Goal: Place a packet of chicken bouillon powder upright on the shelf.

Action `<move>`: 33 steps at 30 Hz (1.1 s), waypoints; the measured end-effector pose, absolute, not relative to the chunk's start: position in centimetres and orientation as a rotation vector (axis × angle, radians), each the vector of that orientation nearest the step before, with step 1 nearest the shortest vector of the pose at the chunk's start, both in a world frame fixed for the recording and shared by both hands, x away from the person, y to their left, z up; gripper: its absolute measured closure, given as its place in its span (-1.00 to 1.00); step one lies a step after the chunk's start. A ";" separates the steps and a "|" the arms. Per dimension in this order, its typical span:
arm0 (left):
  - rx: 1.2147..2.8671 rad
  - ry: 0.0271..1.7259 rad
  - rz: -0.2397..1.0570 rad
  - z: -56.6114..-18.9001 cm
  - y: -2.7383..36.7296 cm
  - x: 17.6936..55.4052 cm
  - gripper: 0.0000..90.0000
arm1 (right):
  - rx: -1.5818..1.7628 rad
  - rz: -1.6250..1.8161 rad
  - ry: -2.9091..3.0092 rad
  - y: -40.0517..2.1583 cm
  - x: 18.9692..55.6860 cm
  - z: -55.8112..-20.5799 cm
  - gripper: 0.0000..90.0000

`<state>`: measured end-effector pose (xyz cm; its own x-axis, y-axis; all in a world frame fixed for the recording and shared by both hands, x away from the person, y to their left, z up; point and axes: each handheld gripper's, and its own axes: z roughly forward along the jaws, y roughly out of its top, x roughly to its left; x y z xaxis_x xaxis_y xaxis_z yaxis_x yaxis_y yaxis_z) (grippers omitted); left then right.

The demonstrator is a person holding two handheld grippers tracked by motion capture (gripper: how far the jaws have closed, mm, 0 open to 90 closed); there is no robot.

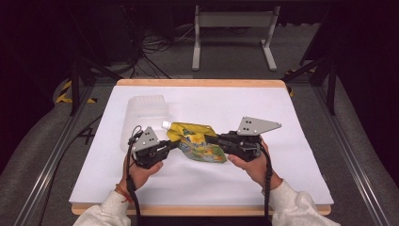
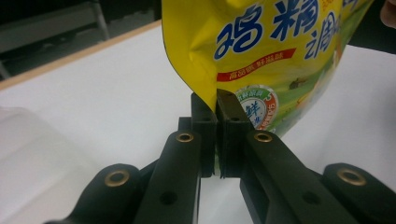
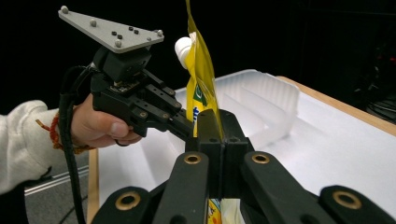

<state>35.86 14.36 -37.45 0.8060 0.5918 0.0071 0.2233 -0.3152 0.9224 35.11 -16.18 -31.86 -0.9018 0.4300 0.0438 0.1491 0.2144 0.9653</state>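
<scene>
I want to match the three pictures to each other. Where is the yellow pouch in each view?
High view: the yellow pouch is at the middle, between the left claw and the right claw.
Left gripper view: it fills the top right, its lower edge pinched in the black jaws.
Right gripper view: it stands edge-on at the centre, white cap on top.
Shared landmark: the clear plastic tray.

a recording lab is suggested: dark curtains all round, cables (image 1: 155, 44) on grey carpet at 11 o'clock, a metal frame (image 1: 234, 33) at 12.
</scene>
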 end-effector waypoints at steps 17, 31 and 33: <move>1.768 0.717 0.605 -34.6 19.9 37.2 1.00 | 0.503 1.708 2.234 -10.0 39.0 -30.6 0.99; 1.692 0.782 0.695 -33.9 22.0 40.9 0.99 | 0.464 1.681 2.176 -6.5 42.6 -30.1 1.00; 1.675 0.799 0.694 -34.2 22.3 41.4 0.99 | 0.473 1.693 2.176 -6.3 42.9 -30.3 1.00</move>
<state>41.38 22.29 -34.22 0.6010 0.7980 0.0444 0.1559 -0.1716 0.9728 42.90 -6.35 -30.29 -0.8859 0.4594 -0.0635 0.0514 0.2334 0.9710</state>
